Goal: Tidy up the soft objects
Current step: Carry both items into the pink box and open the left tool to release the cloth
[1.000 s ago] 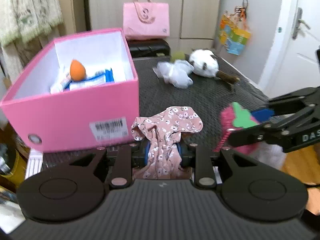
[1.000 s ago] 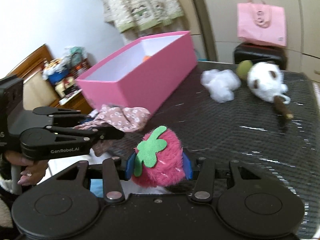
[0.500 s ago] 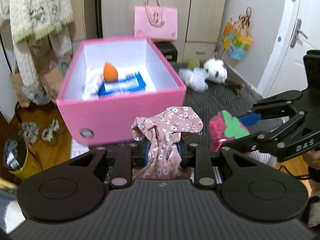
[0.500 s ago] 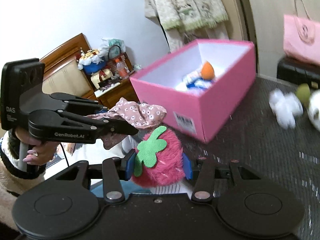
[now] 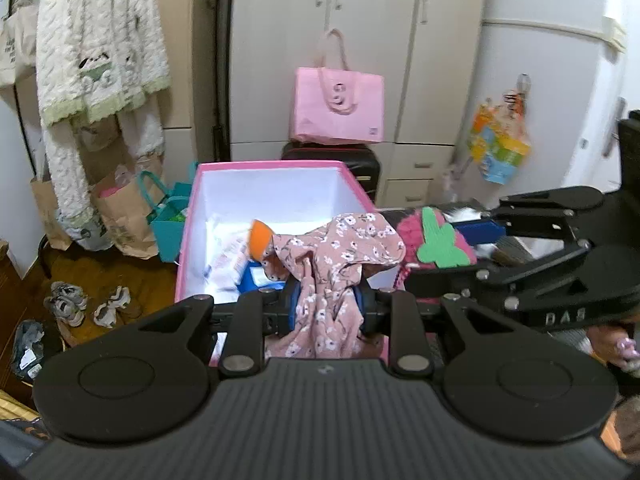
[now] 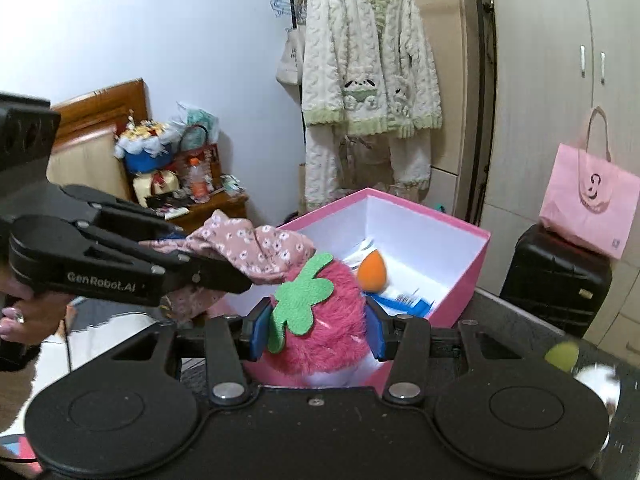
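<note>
My left gripper [image 5: 326,306] is shut on a pink floral cloth [image 5: 336,256], held over the near edge of the pink box [image 5: 272,166]. The cloth also shows in the right wrist view [image 6: 256,246]. My right gripper [image 6: 316,330] is shut on a fuzzy pink strawberry plush with a green leaf [image 6: 320,320], held just over the box's near rim [image 6: 424,216]; the plush also shows in the left wrist view [image 5: 436,240]. Inside the box lie an orange sponge [image 6: 372,272] and blue-and-white packets [image 5: 228,256].
A pink tote bag [image 5: 338,108] sits on a black suitcase [image 6: 556,280] behind the box. A white robe [image 6: 368,80] hangs at the back. Paper bags [image 5: 120,216] and shoes [image 5: 80,304] are on the floor to the left. A green ball [image 6: 562,354] lies on the dark table.
Both grippers have risen and moved toward the pink box with their loads. The box now lies just below them, and the table toys have slid out of the left view.
</note>
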Demonstrator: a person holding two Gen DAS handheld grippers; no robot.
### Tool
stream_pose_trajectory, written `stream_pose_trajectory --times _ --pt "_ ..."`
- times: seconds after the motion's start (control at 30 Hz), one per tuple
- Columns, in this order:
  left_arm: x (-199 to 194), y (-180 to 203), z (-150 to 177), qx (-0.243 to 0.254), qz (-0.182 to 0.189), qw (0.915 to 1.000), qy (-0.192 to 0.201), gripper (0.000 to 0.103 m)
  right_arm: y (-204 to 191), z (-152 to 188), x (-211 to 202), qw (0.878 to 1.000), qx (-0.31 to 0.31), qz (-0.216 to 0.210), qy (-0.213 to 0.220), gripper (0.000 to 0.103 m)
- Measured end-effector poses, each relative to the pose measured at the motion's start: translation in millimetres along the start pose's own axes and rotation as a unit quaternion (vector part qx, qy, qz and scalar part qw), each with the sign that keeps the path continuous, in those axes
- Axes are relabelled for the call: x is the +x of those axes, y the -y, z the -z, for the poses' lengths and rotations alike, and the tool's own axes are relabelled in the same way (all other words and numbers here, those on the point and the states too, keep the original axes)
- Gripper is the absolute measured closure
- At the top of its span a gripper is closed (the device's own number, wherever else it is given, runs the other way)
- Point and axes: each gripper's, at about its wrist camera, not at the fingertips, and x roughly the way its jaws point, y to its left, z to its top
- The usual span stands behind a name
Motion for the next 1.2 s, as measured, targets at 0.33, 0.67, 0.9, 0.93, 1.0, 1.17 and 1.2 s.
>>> stream_pose_trajectory --times 0.33,0.67,0.9,0.93,1.0,1.17,1.2 --pt "100 -44 -48 -0.04 -0.017 0.9971 -0.062 0.079 41 -41 88 0.997 -0.025 0.032 -0.06 0.05" --pt "168 -54 -58 -0.059 -0.066 0.9897 -0.112 0.076 57 -42 153 0.987 -0.069 0.033 -0.139 0.05" --pt "166 -51 -56 -0.052 -0.09 0.9902 -0.094 0.05 55 -41 167 0.984 -0.088 0.06 -0.14 0.028" --pt "161 -51 -56 -0.049 -0.092 0.9908 -0.088 0.047 56 -40 164 0.985 -0.085 0.062 -0.135 0.028" --pt "151 -51 -56 -0.043 -0.093 0.992 -0.073 0.042 56 -38 154 0.987 -0.076 0.068 -0.125 0.028" --pt "126 -50 -54 -0.028 -0.096 0.9935 -0.055 0.04 53 -35 124 0.99 -0.062 0.07 -0.102 0.027" --pt "122 -50 -54 -0.023 -0.096 0.9937 -0.053 0.04 52 -34 119 0.99 -0.062 0.072 -0.1 0.027"
